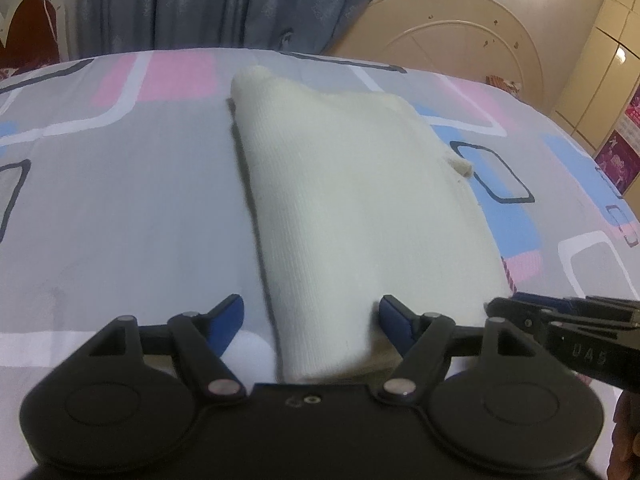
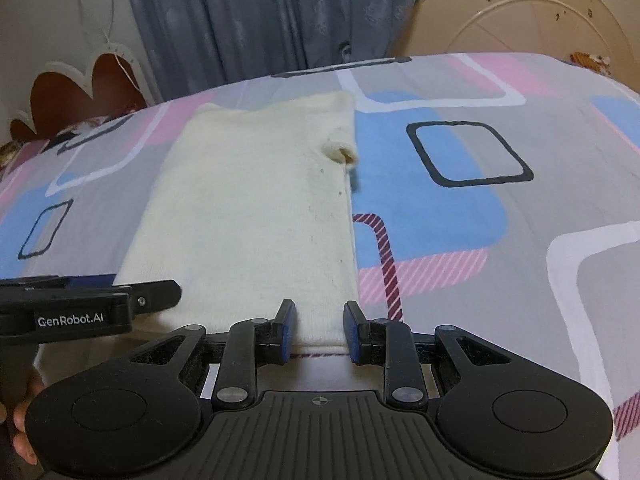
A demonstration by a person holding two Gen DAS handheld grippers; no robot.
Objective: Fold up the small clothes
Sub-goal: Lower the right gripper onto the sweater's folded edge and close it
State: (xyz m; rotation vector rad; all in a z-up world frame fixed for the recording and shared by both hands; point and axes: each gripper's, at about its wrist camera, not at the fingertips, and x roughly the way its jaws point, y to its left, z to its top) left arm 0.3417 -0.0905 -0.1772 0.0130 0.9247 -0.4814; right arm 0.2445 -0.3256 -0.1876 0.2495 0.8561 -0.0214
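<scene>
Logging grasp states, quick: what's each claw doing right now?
Left claw: open, straddling the near edge of the cream garment, not clamped.
Right claw: open, at the garment's near right corner, holding nothing.

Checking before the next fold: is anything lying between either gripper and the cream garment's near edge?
Nothing visible. The left gripper and right gripper both sit open at the near hem of the cream knit garment, which lies on the patterned bedsheet with nothing on top of it.
</scene>
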